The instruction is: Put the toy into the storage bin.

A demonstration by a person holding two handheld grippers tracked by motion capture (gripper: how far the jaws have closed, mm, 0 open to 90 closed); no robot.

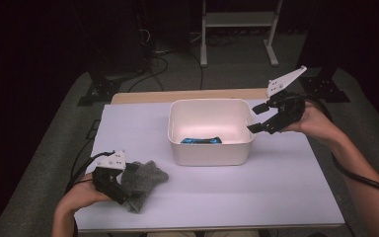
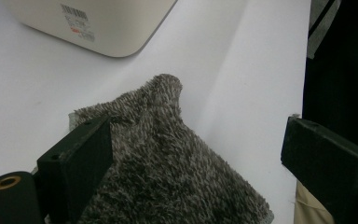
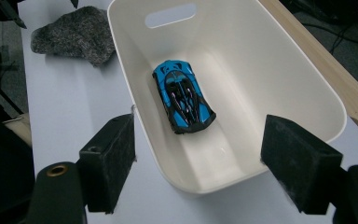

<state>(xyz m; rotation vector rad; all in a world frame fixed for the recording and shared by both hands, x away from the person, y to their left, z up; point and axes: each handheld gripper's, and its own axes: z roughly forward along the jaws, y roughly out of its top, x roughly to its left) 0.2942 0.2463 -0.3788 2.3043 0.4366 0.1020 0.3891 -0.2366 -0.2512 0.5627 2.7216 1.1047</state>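
Note:
A blue toy car lies on the floor of a white bin in the middle of the table; the high view shows the car against the bin's near wall. My right gripper hovers at the bin's right rim, open, with nothing between its jaws. A grey fuzzy cloth lies flat near the front left corner. My left gripper stands over it, open wide. Its left jaw rests at the cloth's edge and its right jaw hangs past the table's edge.
The white table top has bare room in front of and to the right of the bin. A wooden strip runs along the far edge. On the floor behind stand a metal frame and cables. The bin wall carries a barcode label.

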